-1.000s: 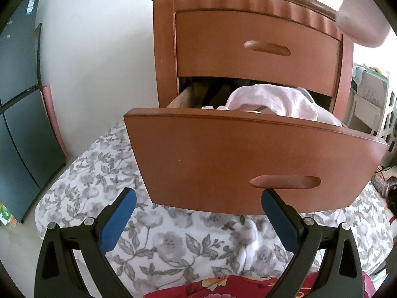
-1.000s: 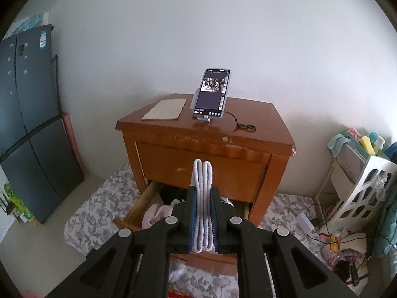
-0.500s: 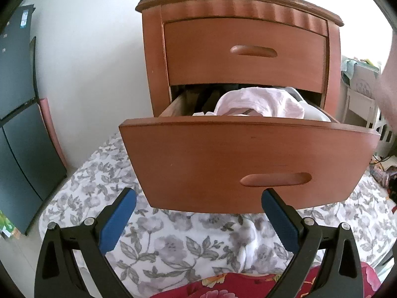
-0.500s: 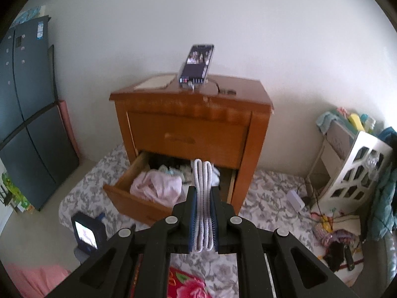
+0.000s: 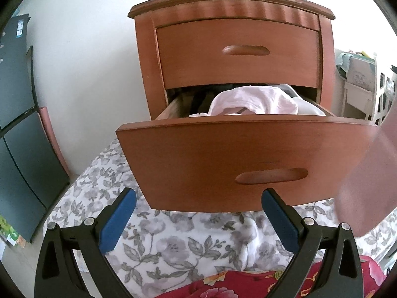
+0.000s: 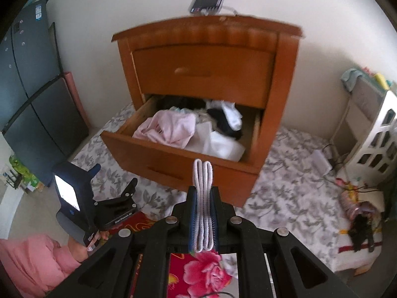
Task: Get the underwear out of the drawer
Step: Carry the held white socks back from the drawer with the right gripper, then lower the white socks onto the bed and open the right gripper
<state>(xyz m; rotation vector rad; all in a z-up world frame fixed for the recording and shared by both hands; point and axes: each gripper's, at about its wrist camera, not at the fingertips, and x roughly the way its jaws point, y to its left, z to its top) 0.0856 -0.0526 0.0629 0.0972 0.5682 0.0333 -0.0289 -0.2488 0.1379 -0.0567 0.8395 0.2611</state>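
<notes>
moved: we're seeing the right gripper dropping toward the drawer
right: clamping white folded cloth
left gripper: gaping, empty

- A home bedroom is indicated by a wooden nightstand.
- Clothes are seen in its open drawer.
- A floral sheet is spread beneath the nightstand.

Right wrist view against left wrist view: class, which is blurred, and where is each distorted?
Right wrist view: nightstand smeared by motion blur, while white folded cloth in the hand-held gripper stays sharp. Left wrist view: crisp, except a blurred pink shape at right. Both: fisheye bending, dark corners.
</notes>
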